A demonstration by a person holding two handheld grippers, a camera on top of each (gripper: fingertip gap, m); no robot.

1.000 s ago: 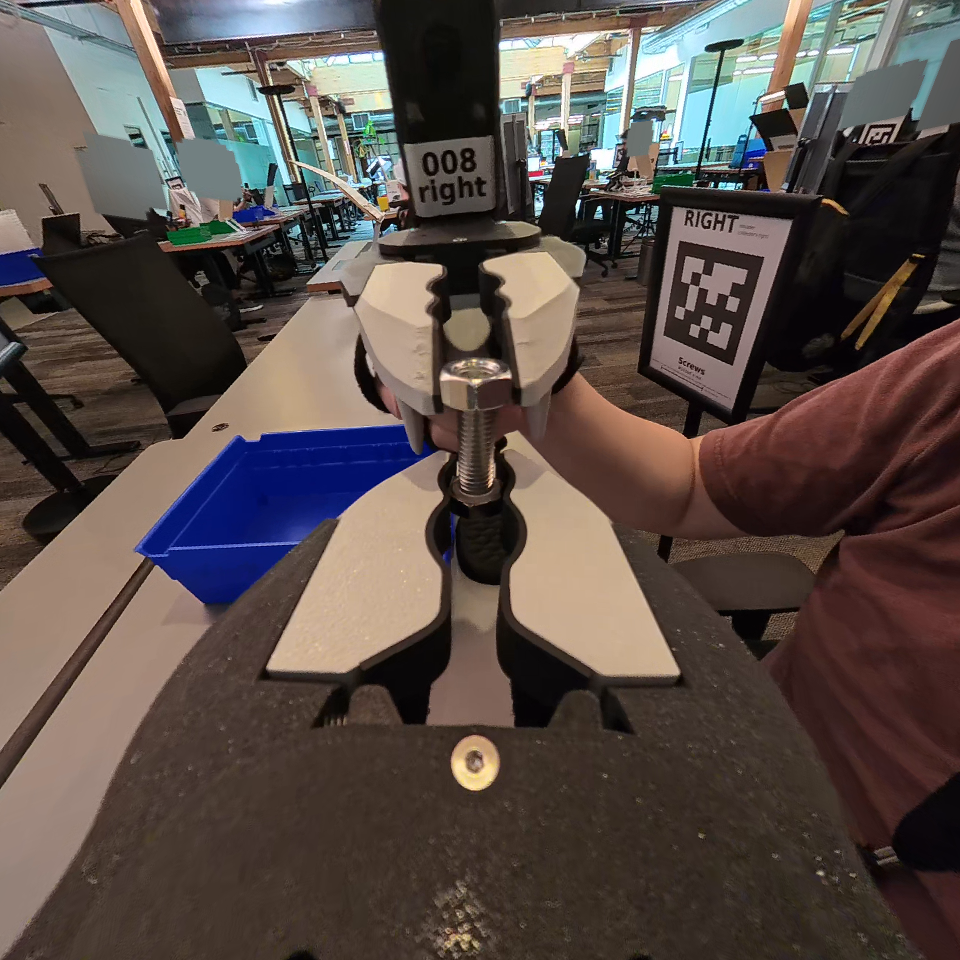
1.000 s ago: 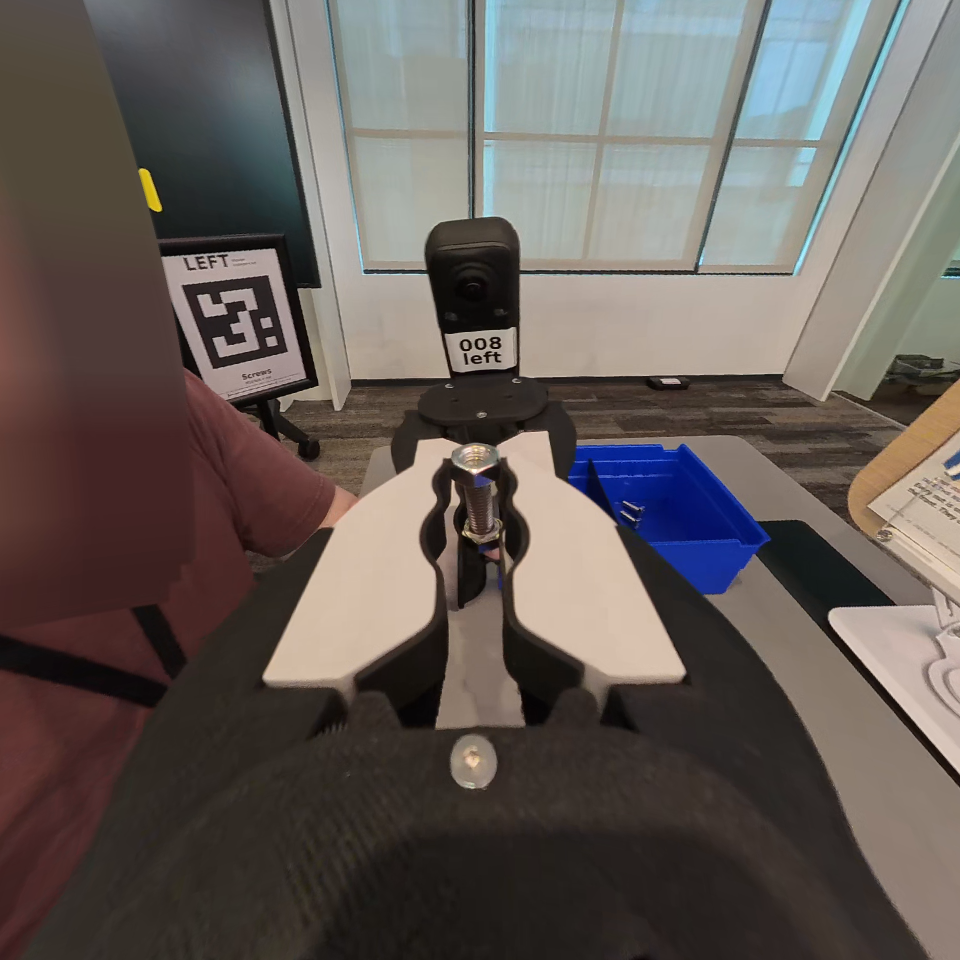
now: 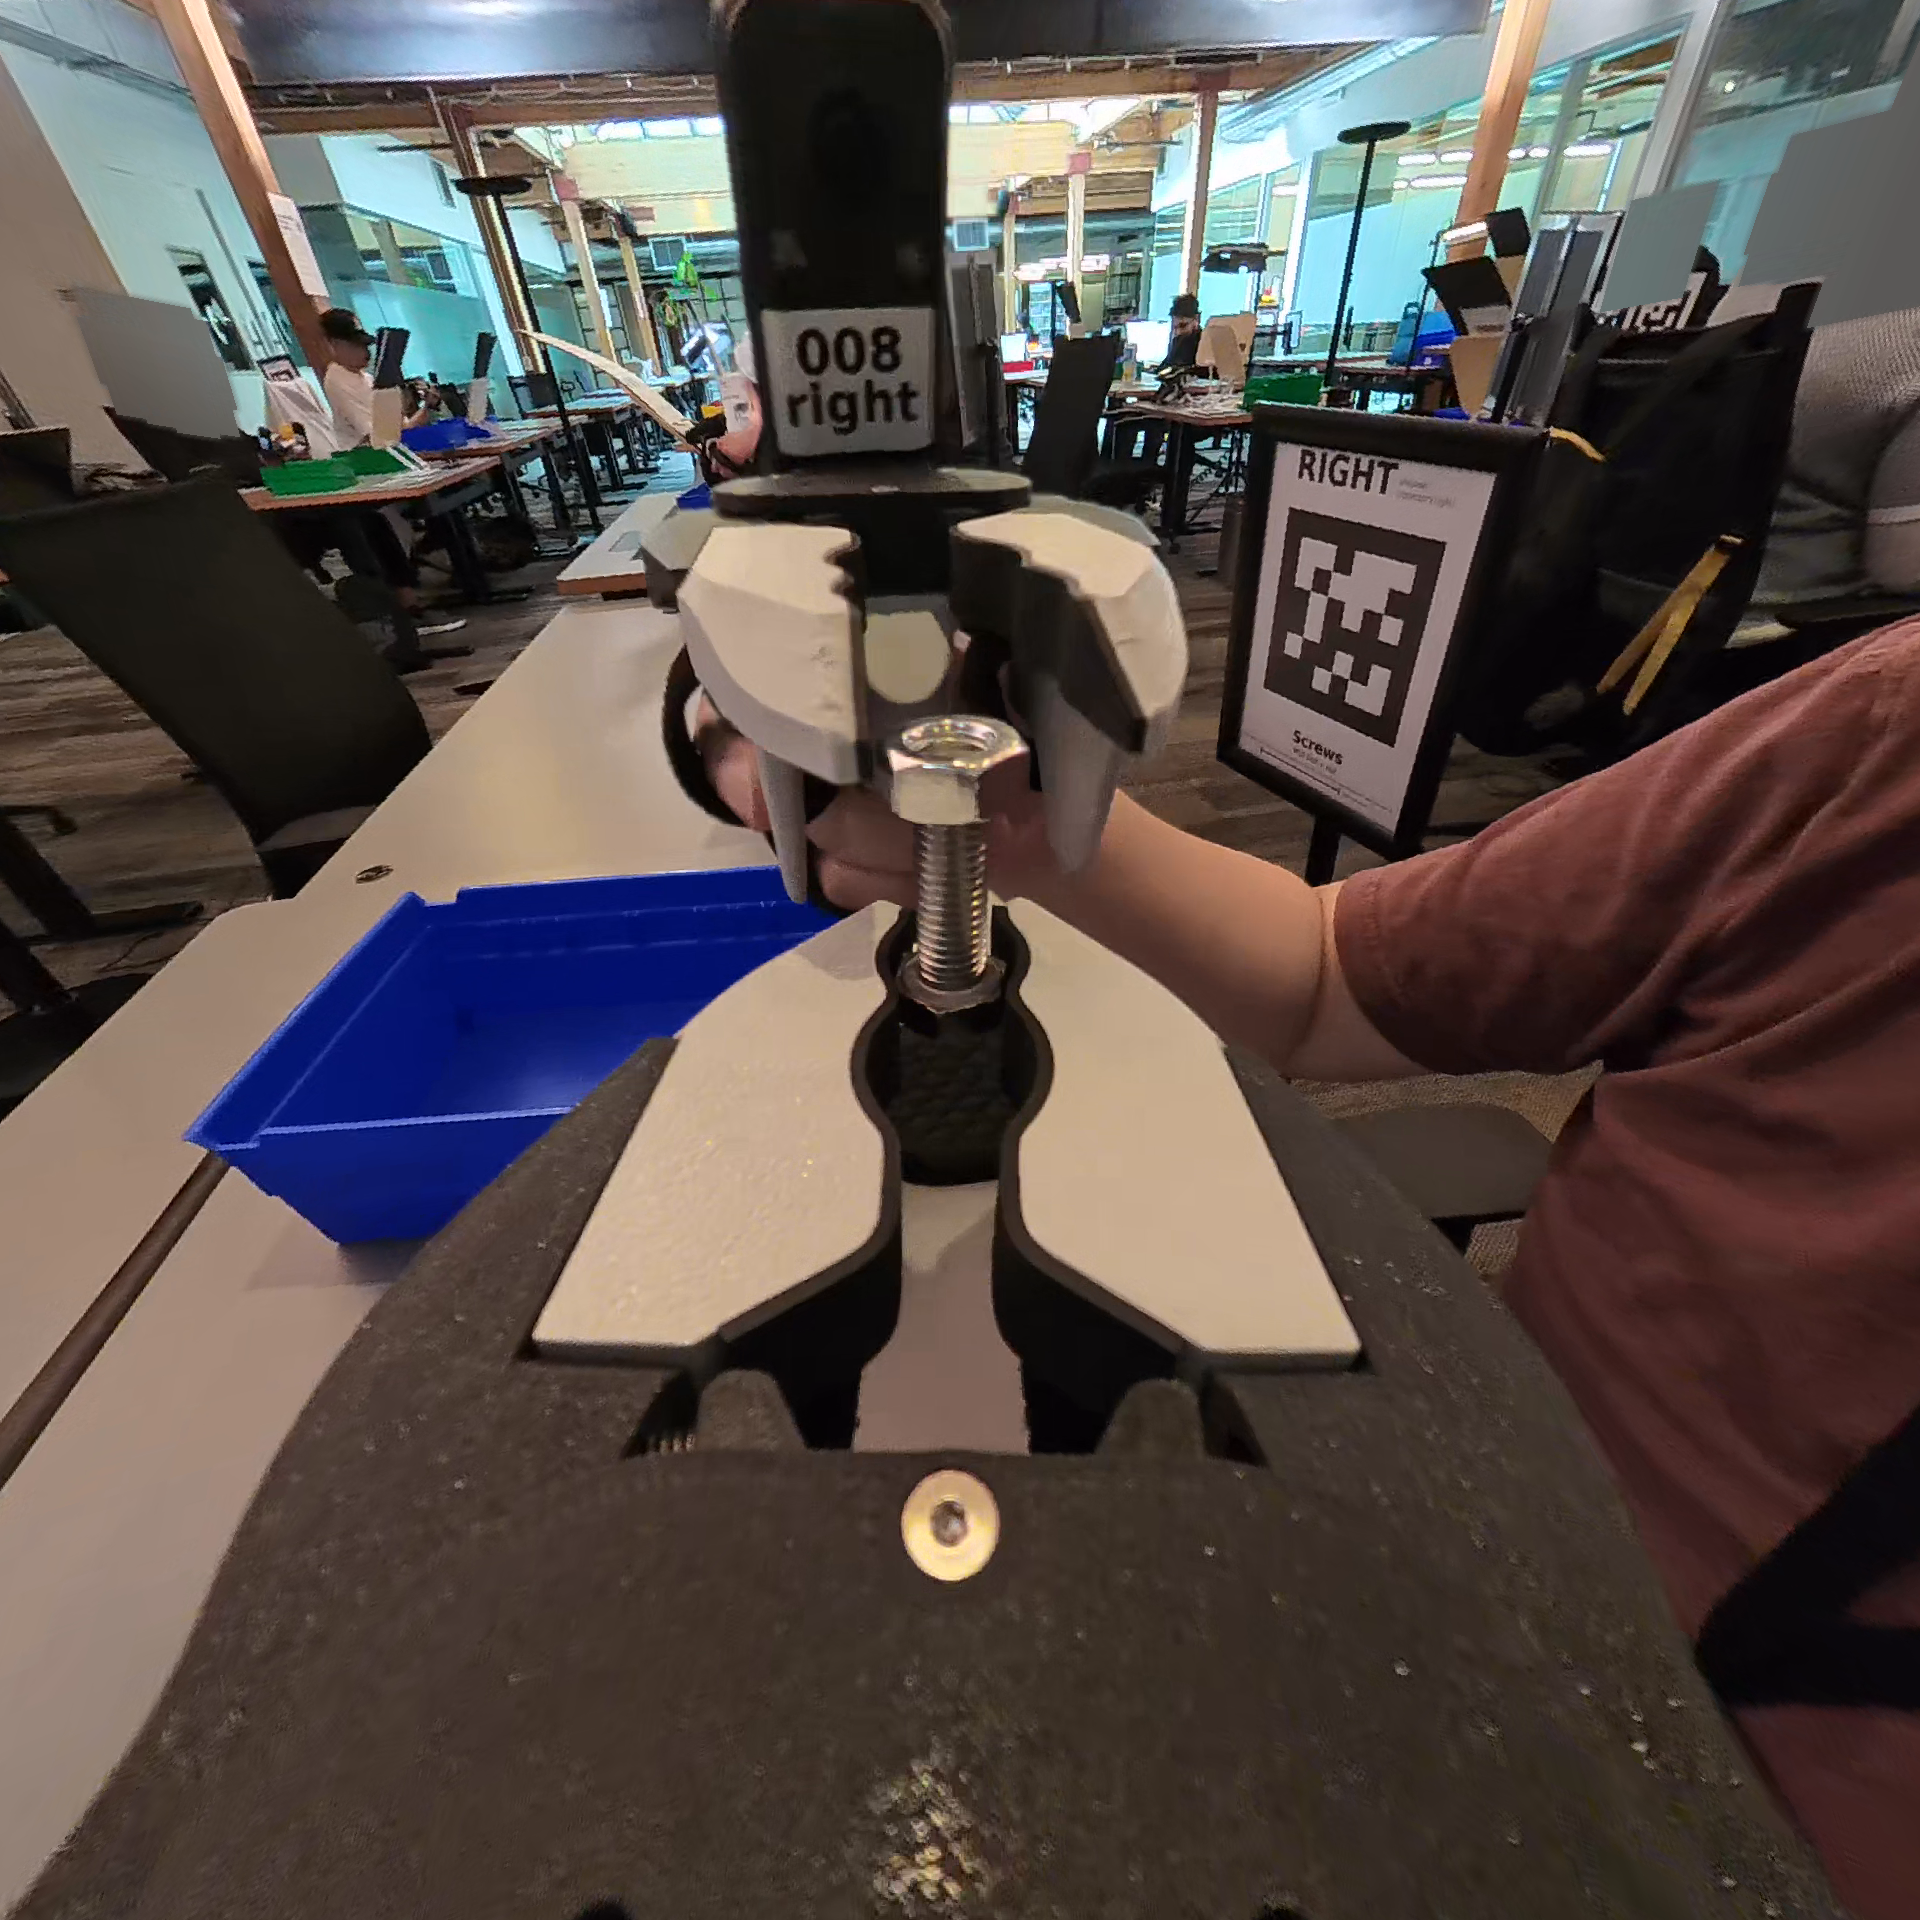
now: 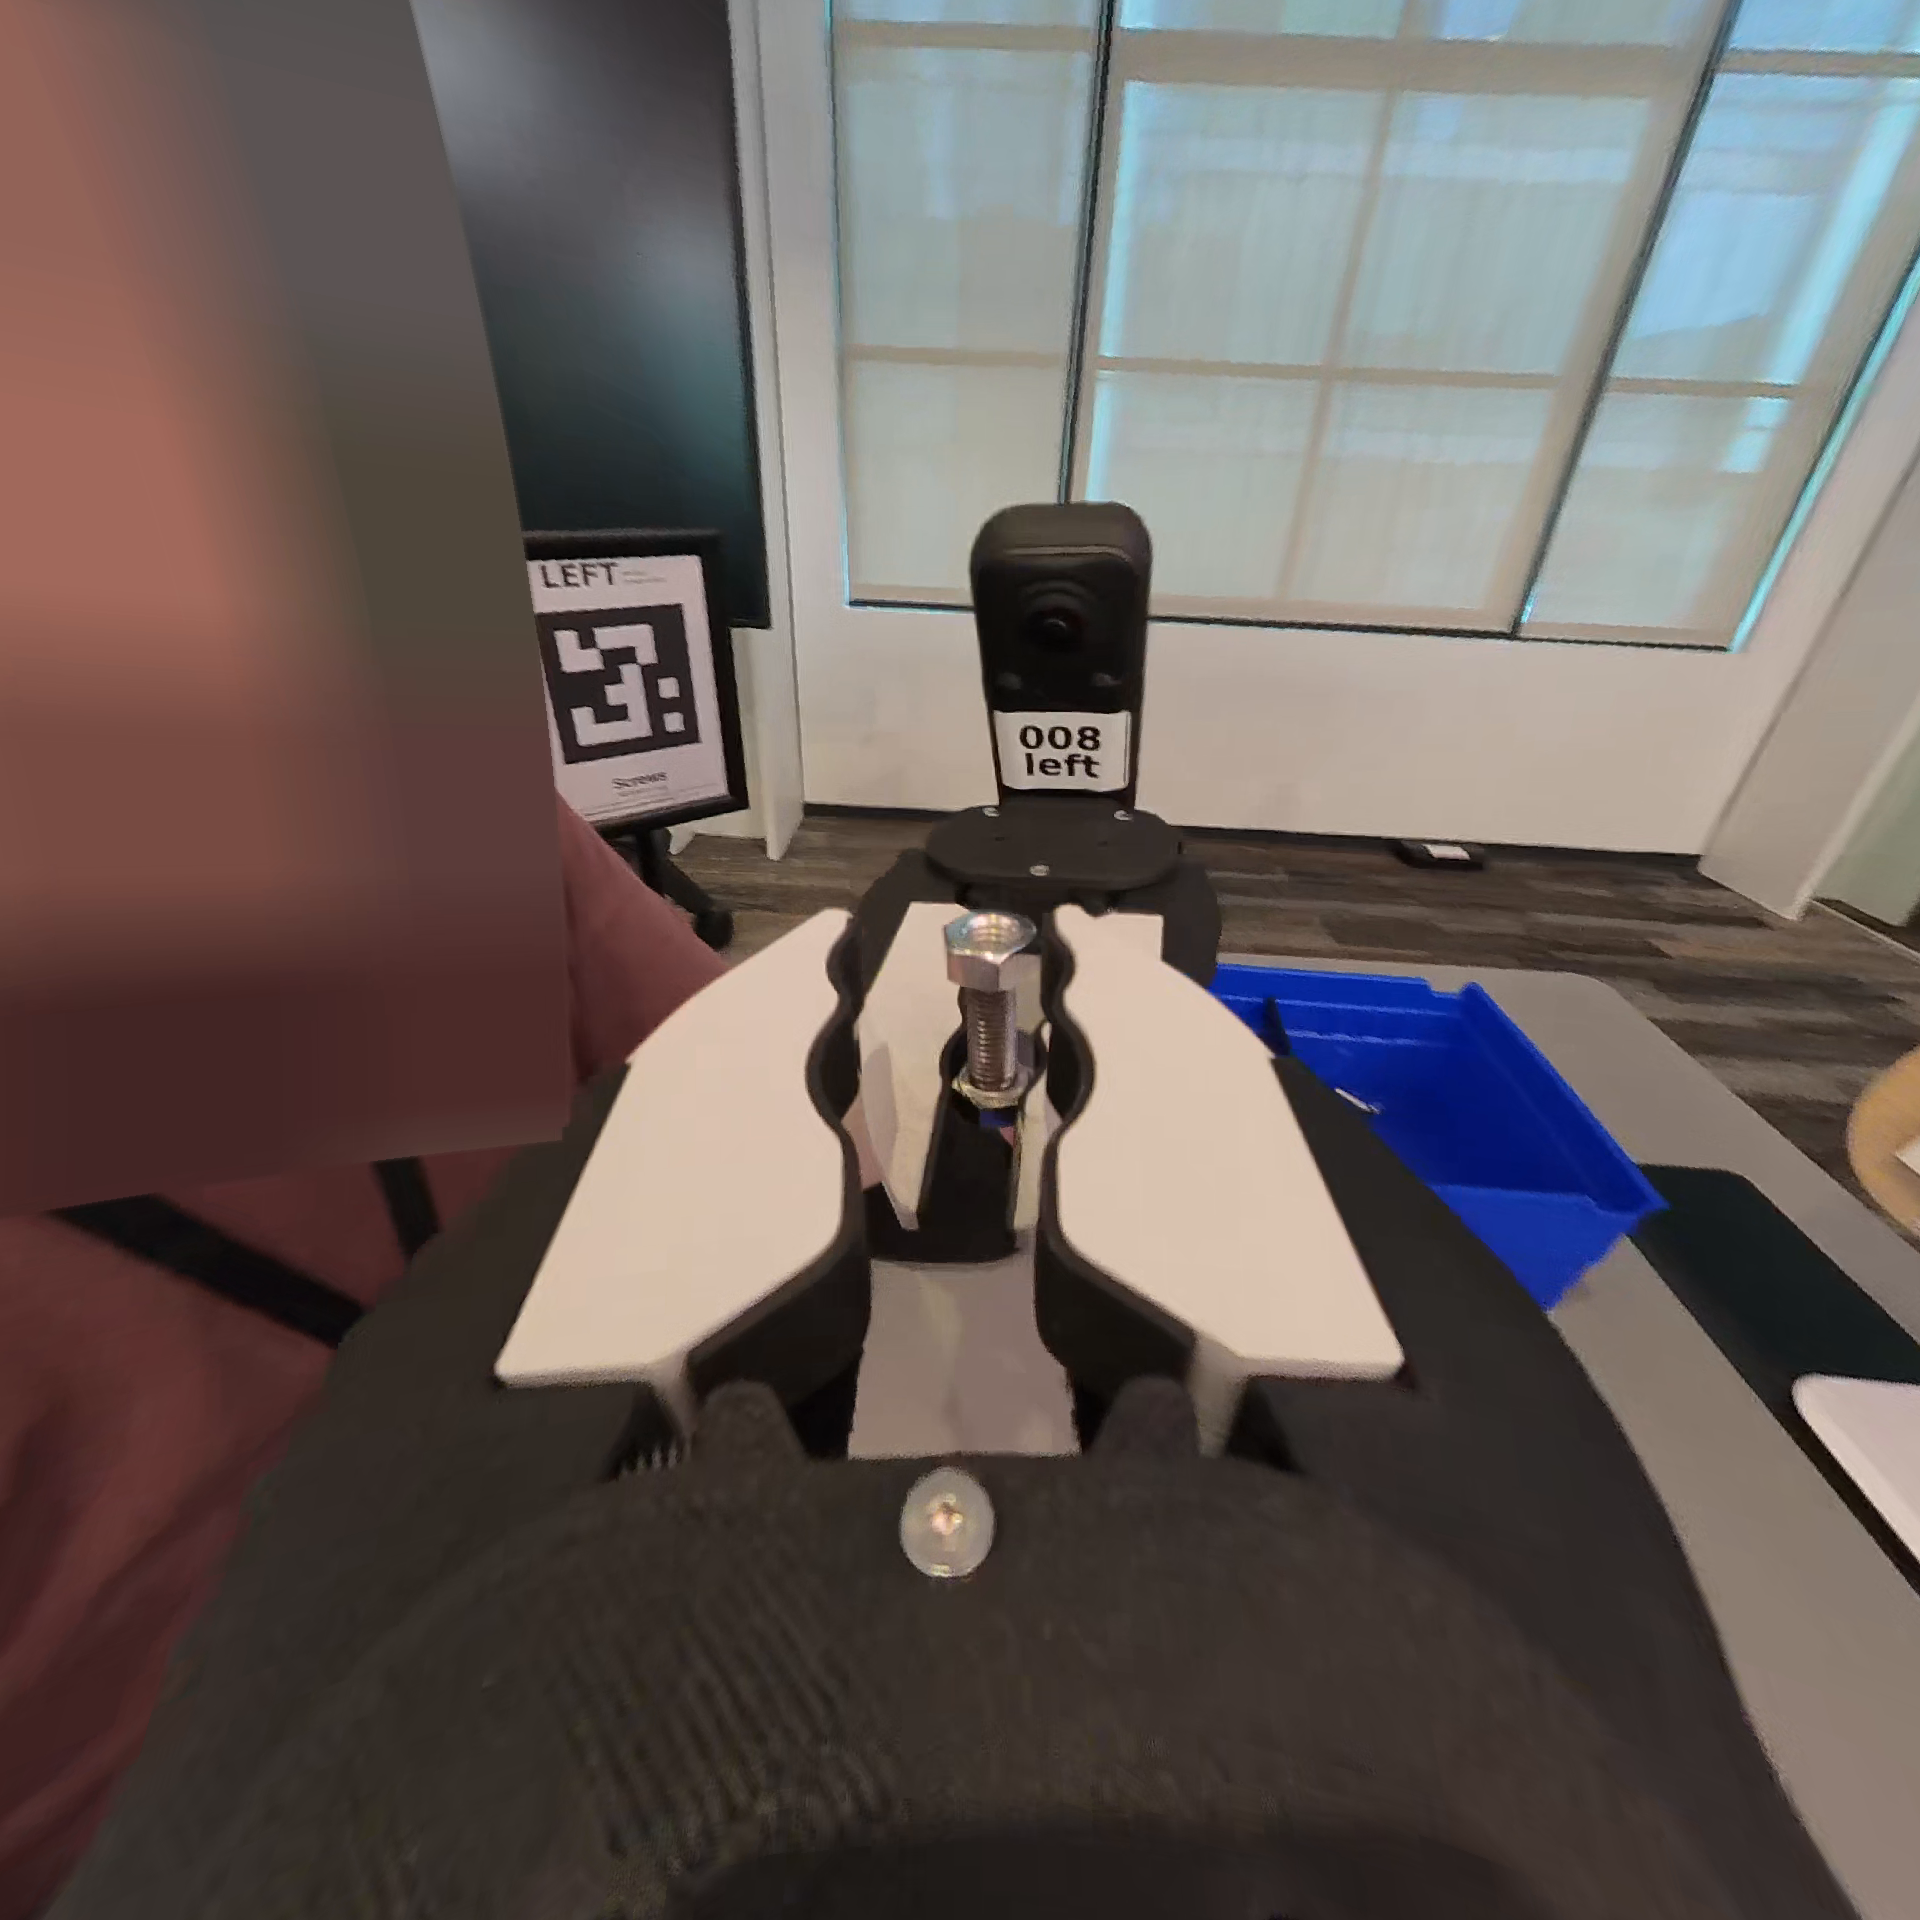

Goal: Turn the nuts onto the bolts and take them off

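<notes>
Bright, even daylight; wide-angle bend at the edges

The window (image 4: 1351, 343) at 12 o'clock glares pale. The right wrist view is slightly blurred, softest near the lens; the bolt (image 3: 951, 894) gleams sharply; pillars at 10 o'clock curve.

I am in a big open-plan office or lab hall. Behind my surface (image 3: 540, 748) run rows of desks (image 3: 416, 483) with black office chairs (image 3: 208, 665), and people sit working at some. Timber posts (image 3: 223, 156) and beams carry the ceiling, and glass partitions (image 3: 1558, 187) line the far side. Opposite, a tall gridded window (image 4: 1351, 312) stands over dark plank flooring (image 4: 1455, 914). A framed marker sign (image 3: 1351, 623) stands beside me.
</notes>
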